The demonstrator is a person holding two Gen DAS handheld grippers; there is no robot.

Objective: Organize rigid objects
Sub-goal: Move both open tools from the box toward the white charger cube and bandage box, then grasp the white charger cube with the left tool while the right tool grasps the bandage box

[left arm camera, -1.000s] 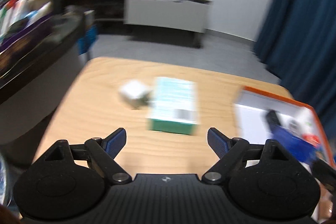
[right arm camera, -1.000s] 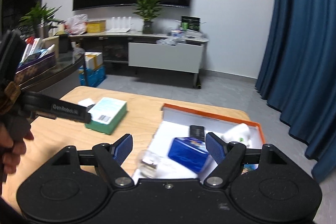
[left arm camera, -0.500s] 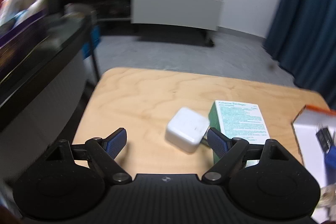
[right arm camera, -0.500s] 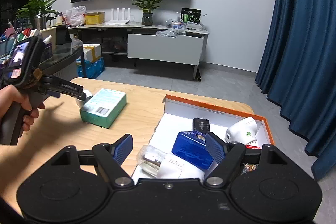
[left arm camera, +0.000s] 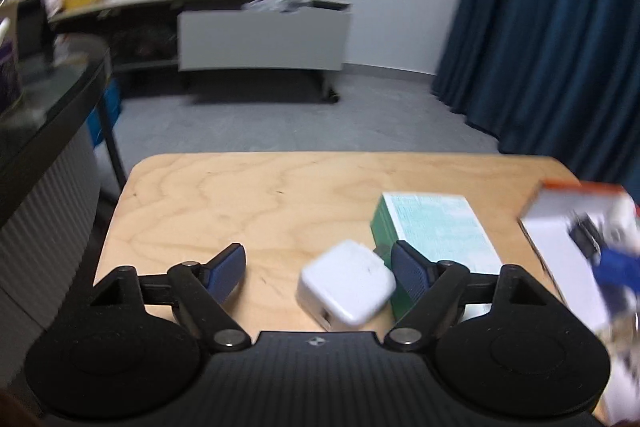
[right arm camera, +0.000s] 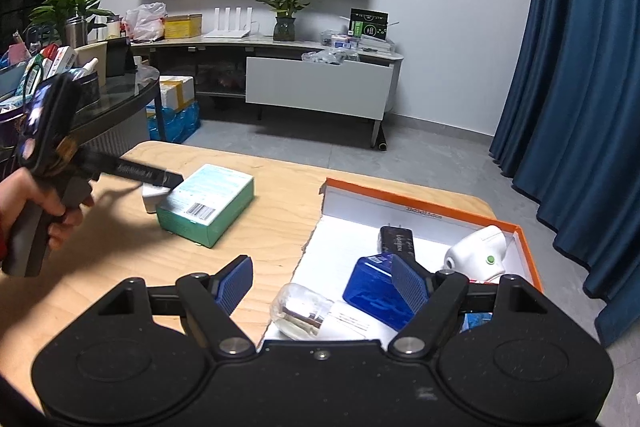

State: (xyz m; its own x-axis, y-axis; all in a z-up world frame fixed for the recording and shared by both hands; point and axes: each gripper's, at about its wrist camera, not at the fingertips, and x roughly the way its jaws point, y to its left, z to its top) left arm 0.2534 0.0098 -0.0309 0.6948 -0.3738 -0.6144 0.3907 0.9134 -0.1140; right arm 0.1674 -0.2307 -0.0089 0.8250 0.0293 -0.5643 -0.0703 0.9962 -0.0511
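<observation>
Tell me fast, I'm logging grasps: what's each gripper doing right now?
Left gripper: jaws closing around the white charger cube, not yet gripping it.
Right gripper: open, holding nothing, over the orange-rimmed box.

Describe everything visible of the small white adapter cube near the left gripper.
The white adapter cube is a smooth, glossy plastic block with rounded corners and a small port low on its near face. It rests flat on the wooden table, turned corner-on, right beside the green box; contact is unclear. It lies between the closing left gripper fingers, nearer the right one, not yet pressed.
</observation>
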